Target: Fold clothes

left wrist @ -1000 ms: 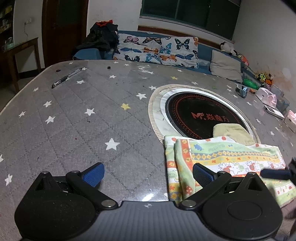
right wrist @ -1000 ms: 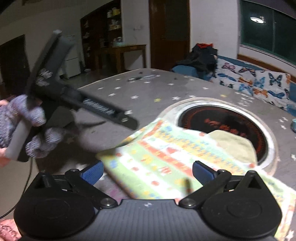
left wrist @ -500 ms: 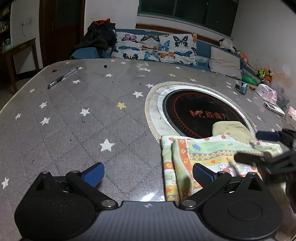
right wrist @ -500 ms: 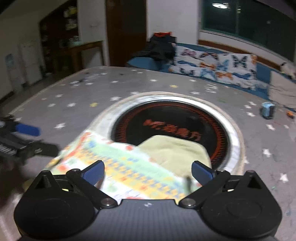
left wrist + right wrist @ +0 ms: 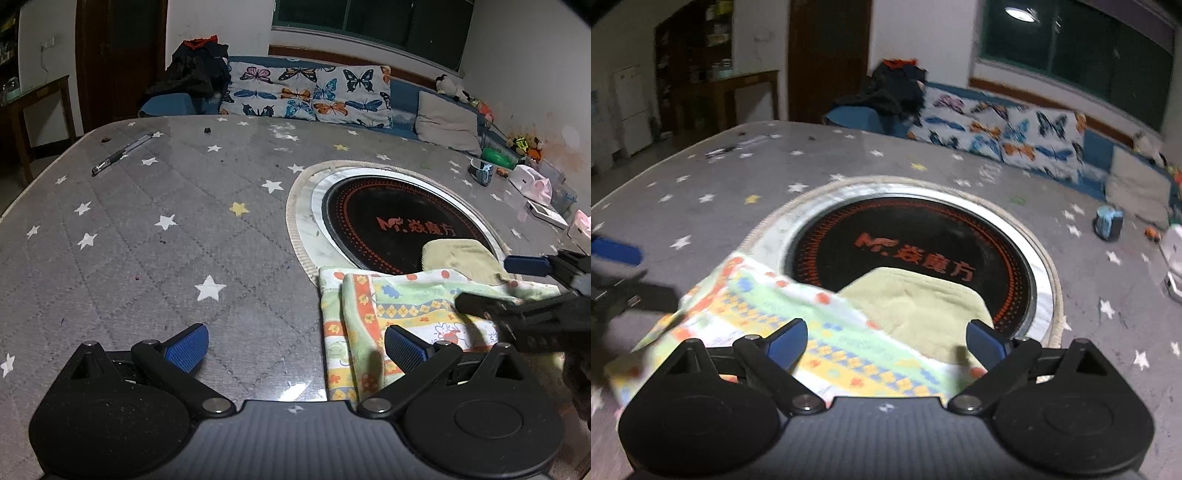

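A patterned cloth (image 5: 406,306) with orange, yellow and green print lies folded on the grey star-print table (image 5: 147,258), near the front edge. A plain yellow-green cloth (image 5: 461,258) sticks out from under its far side, onto the black round cooker plate (image 5: 388,218). My left gripper (image 5: 295,349) is open, low over the table at the cloth's left end. My right gripper (image 5: 886,339) is open above the patterned cloth (image 5: 812,325) and the yellow-green cloth (image 5: 923,306), holding nothing. In the left wrist view it (image 5: 484,282) reaches in from the right.
A pen (image 5: 122,153) lies at the far left of the table. A blue cup (image 5: 480,171) and white boxes (image 5: 532,182) stand at the far right edge. Behind the table is a sofa with butterfly cushions (image 5: 314,92).
My right gripper swung from facing left to facing the cooker plate and moved in over the cloth's right end. The left gripper stayed almost still. The cloth has not moved.
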### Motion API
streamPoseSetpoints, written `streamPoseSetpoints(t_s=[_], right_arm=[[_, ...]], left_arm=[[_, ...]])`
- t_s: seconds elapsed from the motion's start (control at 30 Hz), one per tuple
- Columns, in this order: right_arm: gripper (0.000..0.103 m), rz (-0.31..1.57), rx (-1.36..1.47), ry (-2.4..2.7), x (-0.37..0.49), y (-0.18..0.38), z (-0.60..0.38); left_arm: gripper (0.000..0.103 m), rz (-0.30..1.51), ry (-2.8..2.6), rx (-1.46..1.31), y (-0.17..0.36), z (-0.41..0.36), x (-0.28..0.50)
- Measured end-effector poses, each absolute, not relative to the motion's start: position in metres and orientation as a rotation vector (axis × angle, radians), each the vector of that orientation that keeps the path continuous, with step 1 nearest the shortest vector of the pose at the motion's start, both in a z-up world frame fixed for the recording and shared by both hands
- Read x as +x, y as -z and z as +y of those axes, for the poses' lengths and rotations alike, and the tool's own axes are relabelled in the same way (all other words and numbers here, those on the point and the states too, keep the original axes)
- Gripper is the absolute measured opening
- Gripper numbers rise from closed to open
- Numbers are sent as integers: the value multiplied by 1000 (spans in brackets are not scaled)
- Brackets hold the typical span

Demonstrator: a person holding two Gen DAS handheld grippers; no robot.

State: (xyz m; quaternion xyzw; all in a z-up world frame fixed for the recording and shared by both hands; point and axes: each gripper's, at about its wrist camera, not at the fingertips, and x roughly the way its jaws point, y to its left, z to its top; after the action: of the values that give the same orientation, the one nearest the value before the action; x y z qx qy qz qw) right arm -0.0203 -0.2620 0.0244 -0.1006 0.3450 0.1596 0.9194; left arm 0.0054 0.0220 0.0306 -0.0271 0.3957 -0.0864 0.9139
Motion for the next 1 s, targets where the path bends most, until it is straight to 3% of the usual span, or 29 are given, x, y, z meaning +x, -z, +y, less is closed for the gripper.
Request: streamPoseSetpoints(t_s=[0.43,0.5,0.83,1.0], right_arm=[[78,623,-394,-625,-121,-34,-207],[70,614,-433,-666,-129,-33,-196],[52,575,-561,-700,-142,-22,-160],[34,570,-578,-688,-142,-22,-151]], left_arm=[[102,815,189,-66,-33,17,2],[102,816,195,-77,-33,18,2],[92,843,229,-173,-36,27,1],[92,863,243,-239,-34,30,0]])
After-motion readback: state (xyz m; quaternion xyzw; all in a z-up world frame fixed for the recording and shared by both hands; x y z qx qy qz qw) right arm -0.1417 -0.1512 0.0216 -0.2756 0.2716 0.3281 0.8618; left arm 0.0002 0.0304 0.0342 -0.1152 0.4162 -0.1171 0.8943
